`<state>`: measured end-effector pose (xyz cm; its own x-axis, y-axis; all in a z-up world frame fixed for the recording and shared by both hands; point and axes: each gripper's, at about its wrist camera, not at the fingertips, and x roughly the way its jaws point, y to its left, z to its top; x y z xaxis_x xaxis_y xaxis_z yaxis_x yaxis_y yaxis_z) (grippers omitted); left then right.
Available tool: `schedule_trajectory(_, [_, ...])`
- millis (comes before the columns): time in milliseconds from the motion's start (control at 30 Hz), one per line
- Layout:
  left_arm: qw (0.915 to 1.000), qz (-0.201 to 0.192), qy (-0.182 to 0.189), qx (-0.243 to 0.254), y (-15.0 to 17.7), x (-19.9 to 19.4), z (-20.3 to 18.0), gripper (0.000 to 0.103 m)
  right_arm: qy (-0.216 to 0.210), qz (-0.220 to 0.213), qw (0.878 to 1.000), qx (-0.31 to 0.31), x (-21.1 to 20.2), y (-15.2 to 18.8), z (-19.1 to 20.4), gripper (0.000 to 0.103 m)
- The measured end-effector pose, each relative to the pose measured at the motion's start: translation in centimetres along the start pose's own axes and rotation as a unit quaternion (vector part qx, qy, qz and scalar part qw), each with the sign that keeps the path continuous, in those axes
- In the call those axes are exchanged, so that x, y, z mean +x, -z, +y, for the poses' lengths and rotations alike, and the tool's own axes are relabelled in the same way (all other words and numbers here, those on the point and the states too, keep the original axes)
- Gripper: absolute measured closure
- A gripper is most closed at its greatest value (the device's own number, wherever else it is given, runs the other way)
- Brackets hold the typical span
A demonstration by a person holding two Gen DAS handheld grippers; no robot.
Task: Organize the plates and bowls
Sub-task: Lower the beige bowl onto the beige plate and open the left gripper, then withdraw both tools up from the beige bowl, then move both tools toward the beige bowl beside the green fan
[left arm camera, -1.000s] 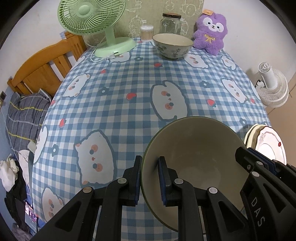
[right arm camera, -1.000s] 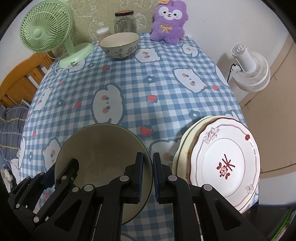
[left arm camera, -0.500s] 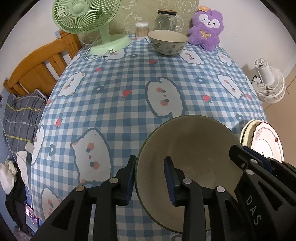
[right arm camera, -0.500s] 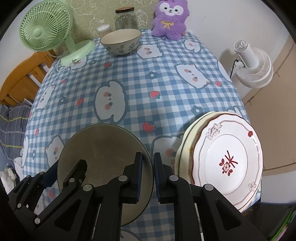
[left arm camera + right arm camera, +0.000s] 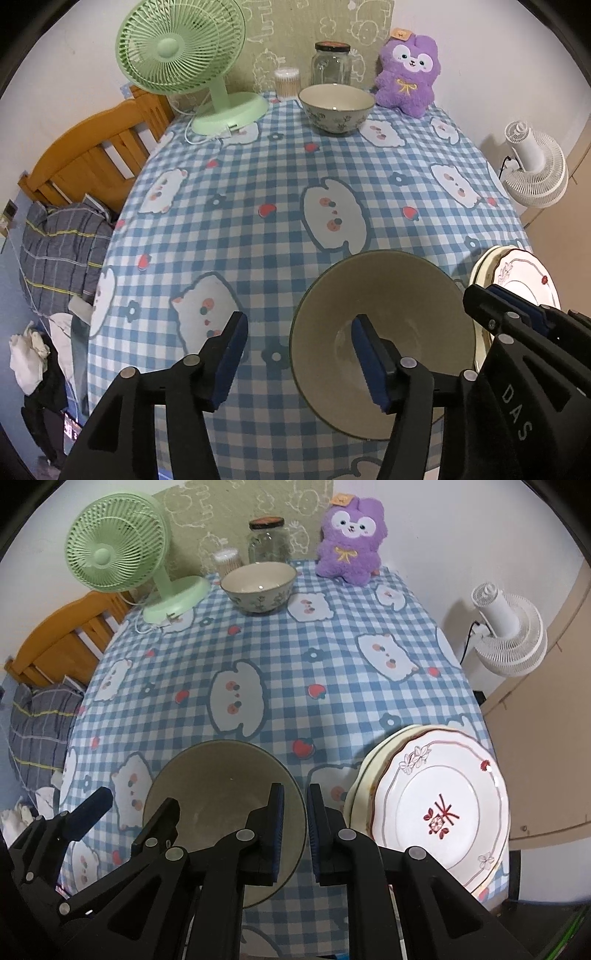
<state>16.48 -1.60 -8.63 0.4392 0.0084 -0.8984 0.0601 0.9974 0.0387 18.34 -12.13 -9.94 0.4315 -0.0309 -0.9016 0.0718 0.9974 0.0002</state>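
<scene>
**Big bowl near front edge, L jaws letting go, R still pinching rim**

The plain bowl (image 5: 384, 332), dark-rimmed w/ a pale inside, sat toward the near edge of the table (image 5: 280, 229), on a blue-and-white checked cloth printed w/ cartoon bears, flowers & strawberries. In the R wrist view the same bowl (image 5: 221, 805) lay just left of a stack of plates (image 5: 436, 808), top one white w/ a scalloped red-trimmed rim & a red mark in the middle; whether bowl and stack touched couldn't be told.

The left gripper (image 5: 299, 354) straddled the bowl's left rim, one blue pad outside, the other inside the bowl. Its jaws were opening, gap wide, rim between them but neither pad pressing on it. The right gripper (image 5: 295, 827) stood at the bowl's right rim, jaws narrow, only a slim gap; the rim ran in between the pads & looked pinched there.

Further out, at the far end of the table: a second bowl (image 5: 336, 109) w/ a small floral pattern, upright, well apart from the first. Behind it a glass jar (image 5: 331, 64) w/ dark lid and a small tub of cotton swabs (image 5: 287, 83). A purple plush toy (image 5: 406, 75) sat at the far right corner, a green desk fan (image 5: 184, 55) at far left, its cord trailing on the cloth.

Off the table: a white fan (image 5: 506, 635) to the right, a wooden bed frame (image 5: 92, 155) & striped bedding (image 5: 59, 254) to the left.
</scene>
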Motion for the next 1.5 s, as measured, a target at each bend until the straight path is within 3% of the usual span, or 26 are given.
schedule_trajectory(233, [0.9999, -0.012, -0.004, -0.008, -0.3, -2.5, 0.1, 0.039, -0.012, -0.025, 1.000, -0.009, -2.9, -0.3, -0.2, 0.087])
schedule_trajectory(300, [0.9997, -0.022, -0.007, -0.009, -0.5, -3.3, 0.0, 0.039, -0.016, -0.033, 0.999, -0.011, -3.7, -0.6, -0.2, 0.081])
schedule_trajectory(367, [0.9995, -0.030, -0.006, -0.012, -0.7, -4.3, -0.1, 0.039, -0.019, -0.046, 0.999, -0.007, -4.8, -0.8, -0.2, 0.052])
schedule_trajectory(433, [0.9991, -0.040, -0.007, -0.015, -1.0, -5.2, -0.1, 0.038, -0.020, -0.065, 0.998, 0.000, -5.9, -0.8, -0.4, 0.036])
schedule_trajectory(700, [0.9960, -0.088, -0.011, -0.013, -2.6, -9.1, 0.2, 0.031, -0.020, -0.105, 0.994, -0.005, -9.9, -2.5, 0.1, 0.034])
schedule_trajectory(967, [0.9930, -0.118, -0.004, -0.006, -4.6, -12.2, 1.2, 0.014, -0.005, -0.140, 0.990, 0.000, -13.7, -4.2, 1.4, 0.021])
schedule_trajectory(1267, [0.9883, -0.150, 0.028, 0.002, -6.9, -15.2, 2.8, 0.013, 0.001, -0.173, 0.985, 0.005, -17.1, -6.2, 2.3, 0.010])
schedule_trajectory(1500, [0.9853, -0.165, 0.042, 0.014, -8.7, -16.3, 3.5, 0.013, 0.005, -0.185, 0.983, 0.021, -18.3, -7.8, 2.7, 0.009])
